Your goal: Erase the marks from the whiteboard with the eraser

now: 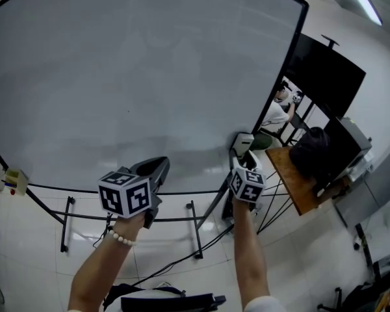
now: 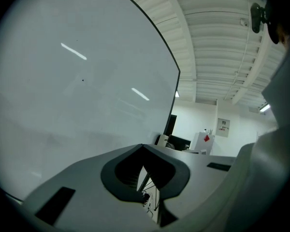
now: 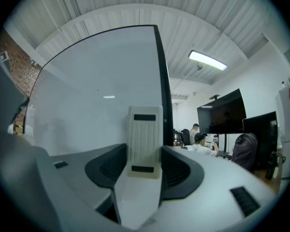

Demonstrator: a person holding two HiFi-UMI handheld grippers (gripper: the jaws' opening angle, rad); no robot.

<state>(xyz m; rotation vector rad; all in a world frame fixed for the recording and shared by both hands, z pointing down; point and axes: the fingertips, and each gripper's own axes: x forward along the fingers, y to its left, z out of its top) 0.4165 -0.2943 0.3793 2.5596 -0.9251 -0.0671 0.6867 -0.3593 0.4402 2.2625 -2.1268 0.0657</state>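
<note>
At my right gripper [image 3: 144,150]: jaws clamp the eraser [image 3: 145,132] upright by its long sides | my left gripper [image 2: 142,148]: jaws together, empty | eraser likely light, stiff, smooth plastic; mid-body hold suits | beyond: whiteboard [image 1: 149,77], eraser near its right edge

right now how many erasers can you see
1: the eraser, clamped in the right tongs by the lower right corner of the whiteboard. The left tongs are shut, empty. Others may be hidden.
</note>
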